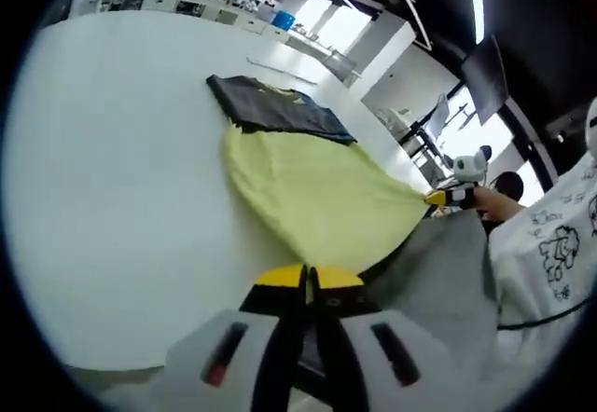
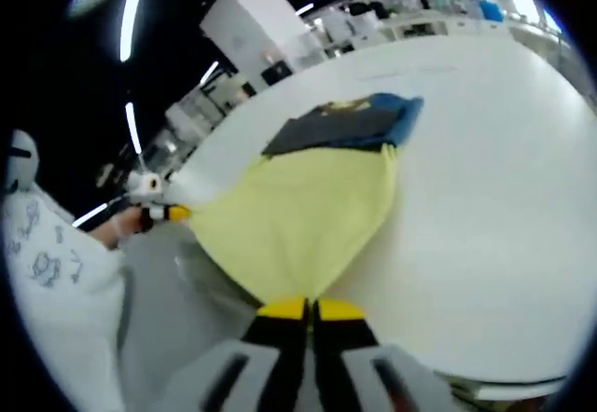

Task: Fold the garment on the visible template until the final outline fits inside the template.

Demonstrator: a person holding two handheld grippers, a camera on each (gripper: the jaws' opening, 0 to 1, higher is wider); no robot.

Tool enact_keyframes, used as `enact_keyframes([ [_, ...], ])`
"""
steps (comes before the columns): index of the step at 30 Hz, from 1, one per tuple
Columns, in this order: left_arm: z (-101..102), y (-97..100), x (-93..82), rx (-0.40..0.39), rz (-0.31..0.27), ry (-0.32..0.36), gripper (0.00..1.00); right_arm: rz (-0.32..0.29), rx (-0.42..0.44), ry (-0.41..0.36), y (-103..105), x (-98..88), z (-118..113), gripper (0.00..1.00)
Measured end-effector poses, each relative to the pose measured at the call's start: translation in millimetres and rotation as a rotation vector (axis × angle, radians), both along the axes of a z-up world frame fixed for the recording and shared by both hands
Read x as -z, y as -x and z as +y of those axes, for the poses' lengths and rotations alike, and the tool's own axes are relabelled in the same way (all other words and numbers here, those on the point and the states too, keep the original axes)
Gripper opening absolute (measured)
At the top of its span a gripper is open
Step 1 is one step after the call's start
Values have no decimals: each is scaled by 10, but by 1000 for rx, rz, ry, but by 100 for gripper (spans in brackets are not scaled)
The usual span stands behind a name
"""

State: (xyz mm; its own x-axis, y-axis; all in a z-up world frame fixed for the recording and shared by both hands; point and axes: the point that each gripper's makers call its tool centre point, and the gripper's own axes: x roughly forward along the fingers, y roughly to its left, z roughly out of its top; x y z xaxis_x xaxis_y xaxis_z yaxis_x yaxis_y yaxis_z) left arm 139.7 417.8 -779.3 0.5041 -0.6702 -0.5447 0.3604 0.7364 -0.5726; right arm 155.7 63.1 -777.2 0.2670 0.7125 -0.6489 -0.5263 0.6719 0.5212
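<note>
Right now I have the yellow garment (image 1: 312, 198) stretched between both tools, lifted off the white counter (image 1: 112, 198) at its near edge. In the left gripper view, my left tool (image 1: 306, 280) sits at the bottom centre of the frame with its yellow-tipped jaws pressed together on one corner of the cloth. From there the fabric fans up and left toward the middle of the frame. My right tool (image 1: 438, 198) shows at the right of that view, pinching the other corner, with a hand (image 1: 490, 205) behind it and a white printed sleeve (image 1: 550, 244) at the far right.

In the right gripper view, my right tool (image 2: 311, 309) is at the bottom centre, jaws closed on the yellow cloth, which spreads upward to the middle of the frame. The left tool (image 2: 177, 212) comes in at the left of that view, clamped on the opposite corner.

The far end of the garment lies on the counter, touching a dark piece with a blue edge (image 1: 275, 104), which lies above centre in the left gripper view. I cannot tell whether that dark piece is part of the same garment or something separate. A grey surface (image 1: 438, 281) sits under the lifted cloth at the lower right of the left gripper view. I cannot make out the template outline.
</note>
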Motion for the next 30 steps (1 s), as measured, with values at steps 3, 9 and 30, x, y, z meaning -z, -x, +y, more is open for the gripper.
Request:
enact_keyframes([
  [3,2,41,-127,-11,-12,22,0,8,2,-14,43,-72,-40,0],
  [9,-74,189,-284,-15,-4,42,0,39,-1,-42,147,-225,-59,0],
  [30,-19,-812,-721,-44,-113,138,0,-59,120,-175,-592,-676,155,0],
])
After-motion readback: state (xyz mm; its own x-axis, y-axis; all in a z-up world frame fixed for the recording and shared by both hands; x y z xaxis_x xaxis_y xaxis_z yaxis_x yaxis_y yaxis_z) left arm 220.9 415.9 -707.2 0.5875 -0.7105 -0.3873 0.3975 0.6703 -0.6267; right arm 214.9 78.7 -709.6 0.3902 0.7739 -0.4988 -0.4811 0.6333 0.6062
